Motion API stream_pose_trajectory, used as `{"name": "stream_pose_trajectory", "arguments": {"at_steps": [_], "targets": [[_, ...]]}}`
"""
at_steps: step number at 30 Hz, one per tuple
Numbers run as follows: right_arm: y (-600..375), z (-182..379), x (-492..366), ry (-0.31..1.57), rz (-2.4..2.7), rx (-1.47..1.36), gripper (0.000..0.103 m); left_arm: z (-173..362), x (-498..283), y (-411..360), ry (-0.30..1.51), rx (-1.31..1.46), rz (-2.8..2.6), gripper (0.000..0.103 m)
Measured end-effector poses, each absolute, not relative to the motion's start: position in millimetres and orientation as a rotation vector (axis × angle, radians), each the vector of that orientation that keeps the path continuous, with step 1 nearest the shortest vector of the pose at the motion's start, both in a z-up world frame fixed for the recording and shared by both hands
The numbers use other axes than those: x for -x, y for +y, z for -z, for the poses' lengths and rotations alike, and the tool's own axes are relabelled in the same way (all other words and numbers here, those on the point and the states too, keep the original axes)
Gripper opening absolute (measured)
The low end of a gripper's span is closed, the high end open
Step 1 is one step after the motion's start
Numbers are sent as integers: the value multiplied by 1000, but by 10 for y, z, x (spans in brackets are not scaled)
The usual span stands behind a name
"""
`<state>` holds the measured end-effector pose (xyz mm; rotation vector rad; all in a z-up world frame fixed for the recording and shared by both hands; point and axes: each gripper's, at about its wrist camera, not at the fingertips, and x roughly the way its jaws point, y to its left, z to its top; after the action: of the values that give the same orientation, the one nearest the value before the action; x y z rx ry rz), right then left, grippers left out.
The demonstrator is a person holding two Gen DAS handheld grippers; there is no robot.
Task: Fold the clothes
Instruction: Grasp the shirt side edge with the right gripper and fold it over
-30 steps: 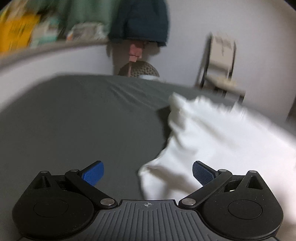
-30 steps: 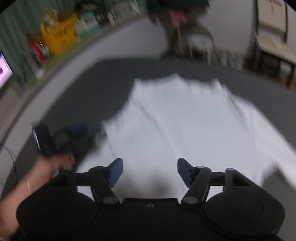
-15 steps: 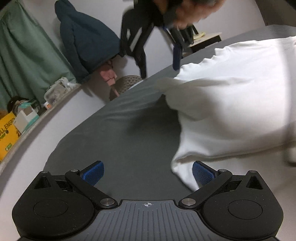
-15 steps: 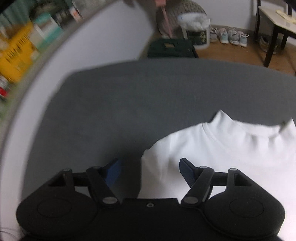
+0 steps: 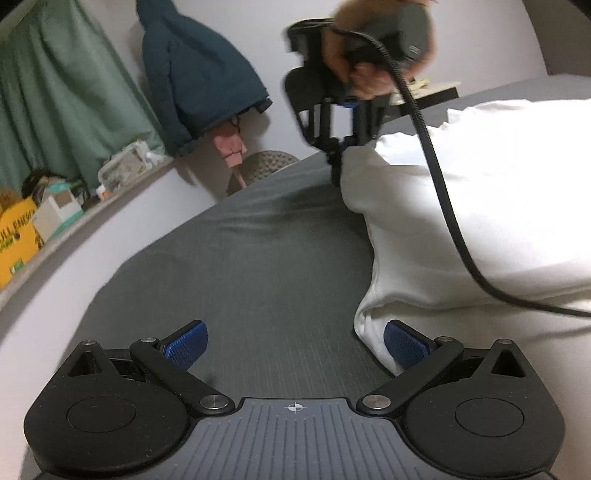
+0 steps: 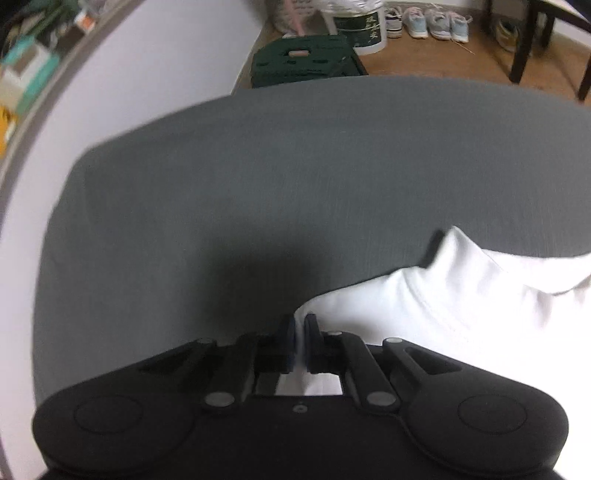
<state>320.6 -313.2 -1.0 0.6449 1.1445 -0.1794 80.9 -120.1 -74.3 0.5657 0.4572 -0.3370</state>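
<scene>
Across the lower half of the left wrist frame, the left gripper (image 5: 293,341) sits low over the grey bed sheet (image 5: 258,266) with its blue-padded fingers (image 5: 184,341) spread wide apart and nothing between them; the right-hand pad lies just beside the folded edge of the white garment (image 5: 480,206), which fills the right side of that frame. At the upper centre of the same view, a hand (image 5: 369,55) grips the right gripper (image 5: 337,162), whose tip meets a corner of the garment, and a black cable (image 5: 443,206) trails from it down across the white cloth toward the right edge. At the bottom centre of the right wrist frame, the right gripper's fingers are drawn together, clamped on a thin edge of the white garment (image 6: 424,310), which spreads toward the lower right over the grey sheet. Along the top of that frame, a dark green crate (image 6: 303,62), a white bucket (image 6: 358,29) and a row of shoes (image 6: 428,22) stand on the wooden floor. At the upper left of the left wrist frame hang a green curtain (image 5: 66,110) and a dark blue jacket (image 5: 199,77).
</scene>
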Motion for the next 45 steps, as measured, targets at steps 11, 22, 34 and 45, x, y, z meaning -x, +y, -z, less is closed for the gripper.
{"name": "stream_pose_trajectory", "arguments": {"at_steps": [11,22,34,45], "targets": [[-3365,-138,-2603,930,43,-636,23,812,-907,-1090,484,-476,318,103],[-3691,-381,-1328,960,-67,-398,46,641,-1004,-954,502,-341,298,103],[-3459,-147,180,1022,-83,-385,35,700,-1050,-875,565,223,546,103],[-3612,35,417,916,-73,-498,2,980,-1018,-1046,540,311,647,103]]}}
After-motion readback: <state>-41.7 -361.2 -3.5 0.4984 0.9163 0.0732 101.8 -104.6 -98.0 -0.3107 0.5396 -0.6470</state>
